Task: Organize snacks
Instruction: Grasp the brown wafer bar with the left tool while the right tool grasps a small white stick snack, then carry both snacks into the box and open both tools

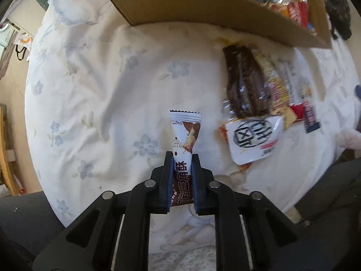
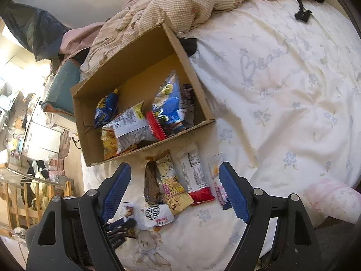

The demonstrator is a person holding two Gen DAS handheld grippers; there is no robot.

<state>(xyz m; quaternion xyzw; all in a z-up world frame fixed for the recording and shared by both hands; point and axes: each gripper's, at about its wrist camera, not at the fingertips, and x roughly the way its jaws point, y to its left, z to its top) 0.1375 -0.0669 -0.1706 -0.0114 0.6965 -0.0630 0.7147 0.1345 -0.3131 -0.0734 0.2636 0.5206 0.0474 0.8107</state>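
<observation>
Left wrist view. The jaws of the left gripper (image 1: 182,158) are closed narrowly on a small white-and-brown chocolate snack packet (image 1: 185,135), pinching its lower half flat between the pads so that the crimped top edge stands forward above the floral bedsheet (image 1: 90,90). The packet appears light and thin; its glossy film probably slips under a loose pinch, and the contents may crush, so a mid-body hold across the flat faces seems suitable. To the right lies a row of wrapped snacks, nearest a dark dried-meat stick pack (image 1: 246,83); beyond stands the cardboard box (image 1: 191,6).

Right wrist view. The jaws of the right gripper (image 2: 174,187) stand wide apart, holding nothing, above that row: the dark stick pack, a yellow cartoon-print pouch (image 2: 171,180), a white-and-red bar (image 2: 196,178) and a slim pink packet (image 2: 217,180). The open box already holds several crisp bags (image 2: 167,101). All look soft, light and crinkly.
</observation>
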